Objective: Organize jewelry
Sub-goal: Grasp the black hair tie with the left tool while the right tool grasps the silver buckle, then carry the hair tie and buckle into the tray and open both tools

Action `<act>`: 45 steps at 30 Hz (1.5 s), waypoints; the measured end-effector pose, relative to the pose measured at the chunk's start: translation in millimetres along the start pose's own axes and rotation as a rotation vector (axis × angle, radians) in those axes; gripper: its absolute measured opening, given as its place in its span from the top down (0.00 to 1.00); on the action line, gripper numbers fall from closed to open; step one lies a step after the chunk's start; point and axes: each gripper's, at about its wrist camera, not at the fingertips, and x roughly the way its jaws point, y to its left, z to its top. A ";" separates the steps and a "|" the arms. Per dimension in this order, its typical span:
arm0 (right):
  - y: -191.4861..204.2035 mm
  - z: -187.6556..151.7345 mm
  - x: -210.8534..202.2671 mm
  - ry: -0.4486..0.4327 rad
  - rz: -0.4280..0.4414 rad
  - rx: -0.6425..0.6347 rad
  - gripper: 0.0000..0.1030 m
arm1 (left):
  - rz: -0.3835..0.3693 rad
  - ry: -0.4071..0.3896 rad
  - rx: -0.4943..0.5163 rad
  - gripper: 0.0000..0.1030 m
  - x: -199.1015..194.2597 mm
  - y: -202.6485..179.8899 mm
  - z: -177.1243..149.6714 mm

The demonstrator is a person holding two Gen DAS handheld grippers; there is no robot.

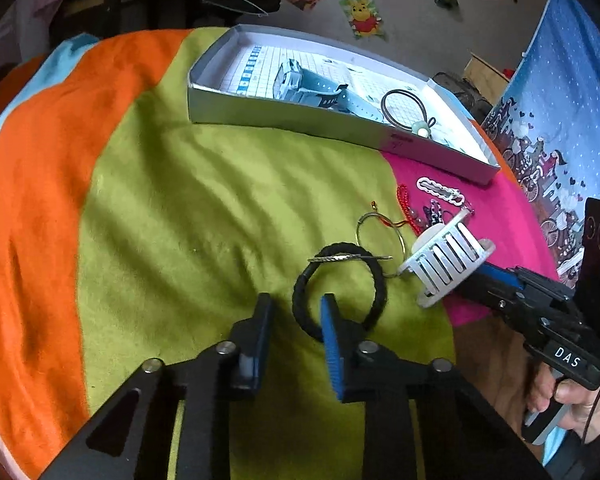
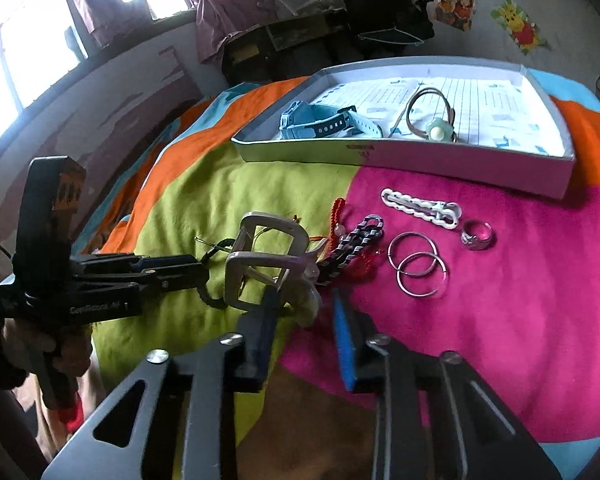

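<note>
A patchwork cloth (image 1: 180,200) of orange, green and pink is covering the desk, its green patch filling the middle of the left wrist view. Daylight is coming through a window (image 2: 40,40) at the upper left of the right wrist view. Cartoon stickers (image 1: 364,16) are hanging on the wall along the top, and a blue printed sheet (image 1: 560,120) is hanging at the right edge.

A shallow white box (image 1: 284,114) is sitting across the upper middle, holding a pale blue watch (image 1: 300,84) and, right of it, a thin hair tie with a pale flower (image 1: 400,108). Below the box, loose pieces are lying on the pink patch: a red cord (image 2: 338,208), a black-and-white chain (image 2: 356,248), two silver hoops (image 2: 416,268), a white wavy clip (image 2: 420,206) and a ring (image 2: 476,236).

The left tongs (image 1: 297,300) are pointing steeply down, standing narrow around the left arc of a black hair tie (image 1: 376,280), with green cloth showing beside the cord. The left hand (image 2: 60,348) is gripping the handle at the lower left.

The right tongs (image 2: 307,294) are standing narrow at the end of a white claw clip (image 1: 448,264). The dark finger is touching it, while pink cloth is showing beside the blue pad. The right hand (image 1: 572,404) is squeezing its trigger at the lower right.
</note>
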 end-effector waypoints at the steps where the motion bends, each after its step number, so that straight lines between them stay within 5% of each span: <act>1: 0.6 0.2 0.7 -0.002 0.004 -0.002 0.83 | -0.005 0.007 0.001 0.85 1.0 -0.6 -0.2; 3: 2.5 0.4 1.3 -0.001 0.012 0.000 0.95 | -0.008 0.027 0.009 0.91 5.0 -3.1 -0.5; 25: 3.1 9.9 -51.9 -0.091 -0.012 0.020 0.97 | -0.037 0.205 -0.094 0.95 -37.7 -35.4 -14.9; 35: -11.9 28.9 -70.4 -0.203 -0.044 0.045 0.97 | 0.010 -0.011 -0.010 0.95 -60.2 -63.9 10.9; 45: -54.2 62.8 -61.7 -0.300 -0.151 0.087 0.97 | 0.024 -0.260 -0.023 0.95 -47.6 -63.3 92.1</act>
